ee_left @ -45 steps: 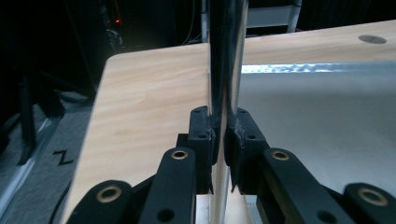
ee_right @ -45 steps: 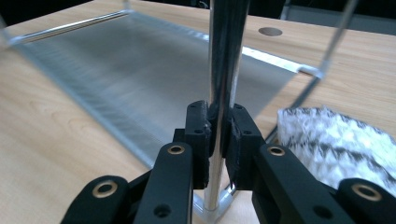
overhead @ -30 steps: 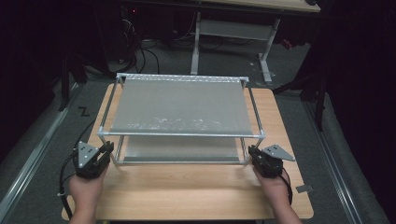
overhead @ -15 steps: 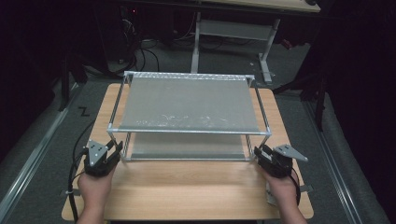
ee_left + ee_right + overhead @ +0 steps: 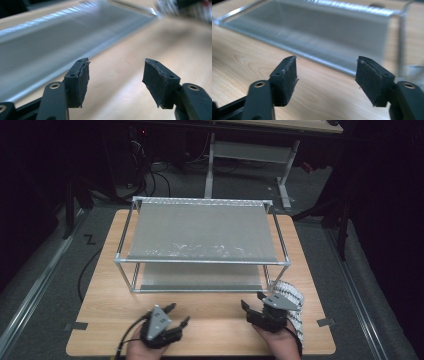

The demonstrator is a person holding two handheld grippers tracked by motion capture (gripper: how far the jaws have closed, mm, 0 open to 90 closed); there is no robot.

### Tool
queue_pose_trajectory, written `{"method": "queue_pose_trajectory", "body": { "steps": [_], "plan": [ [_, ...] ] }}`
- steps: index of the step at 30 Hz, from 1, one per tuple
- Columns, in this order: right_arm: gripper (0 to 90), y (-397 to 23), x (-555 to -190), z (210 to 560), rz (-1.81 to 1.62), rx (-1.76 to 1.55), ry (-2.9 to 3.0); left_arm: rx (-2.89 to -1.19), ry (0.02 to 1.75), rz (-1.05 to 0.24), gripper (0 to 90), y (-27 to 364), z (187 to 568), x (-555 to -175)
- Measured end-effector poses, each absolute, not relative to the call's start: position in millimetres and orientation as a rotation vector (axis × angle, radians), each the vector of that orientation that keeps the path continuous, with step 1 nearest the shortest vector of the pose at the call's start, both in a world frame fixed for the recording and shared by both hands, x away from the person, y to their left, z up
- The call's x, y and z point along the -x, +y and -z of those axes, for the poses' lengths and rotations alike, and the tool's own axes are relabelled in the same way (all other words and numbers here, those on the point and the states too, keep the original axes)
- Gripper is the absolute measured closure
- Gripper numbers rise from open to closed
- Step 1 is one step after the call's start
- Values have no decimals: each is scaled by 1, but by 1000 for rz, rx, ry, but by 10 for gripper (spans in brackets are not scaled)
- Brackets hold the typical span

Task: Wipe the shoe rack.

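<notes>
Since both claws sit spread with nothing between the pads, my guess is the rack point(image 5: 200, 242) has just been set where it's meant to stand and is being left alone. The left claw point(image 5: 176, 315) and right claw point(image 5: 252, 301) hover over the bare strip of table point(image 5: 100, 320) on the near side of the rack, both apart from it; their jaws have just been opening, and no frame shows anything in the gaps.

That rack is a two-shelf metal frame, standing square in the middle of the table, long side toward the person, which probably makes it easy to load from the front.

From the high view you get both shelves and all the posts. The left claw's camera, looking low, gives the rack's bottom shelf edge point(image 5: 75, 45) close up and blurred, plus a striped sleeve point(image 5: 185, 8) beyond.
</notes>
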State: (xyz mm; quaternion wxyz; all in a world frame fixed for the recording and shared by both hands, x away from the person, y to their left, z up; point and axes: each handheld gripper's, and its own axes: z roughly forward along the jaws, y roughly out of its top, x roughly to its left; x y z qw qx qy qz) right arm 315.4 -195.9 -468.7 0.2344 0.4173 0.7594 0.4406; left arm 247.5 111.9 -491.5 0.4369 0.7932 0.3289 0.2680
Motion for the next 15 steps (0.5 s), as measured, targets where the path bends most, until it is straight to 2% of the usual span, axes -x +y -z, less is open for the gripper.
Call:
{"method": "queue_pose_trajectory", "body": {
  "steps": [3, 7, 15],
  "plan": [
    [318, -185, -312, 481, -1193, -1111, 2106, -2086, 775, -670, 384, 104, 502, -248],
    [317, -187, -306, 487, -1152, -1063, 2132, -2048, 806, -634, 385, 115, 501, -250],
    [323, -192, -302, 491, -1138, -1073, 2143, -1968, 874, -644, 388, 136, 496, -246]
  ]
}}
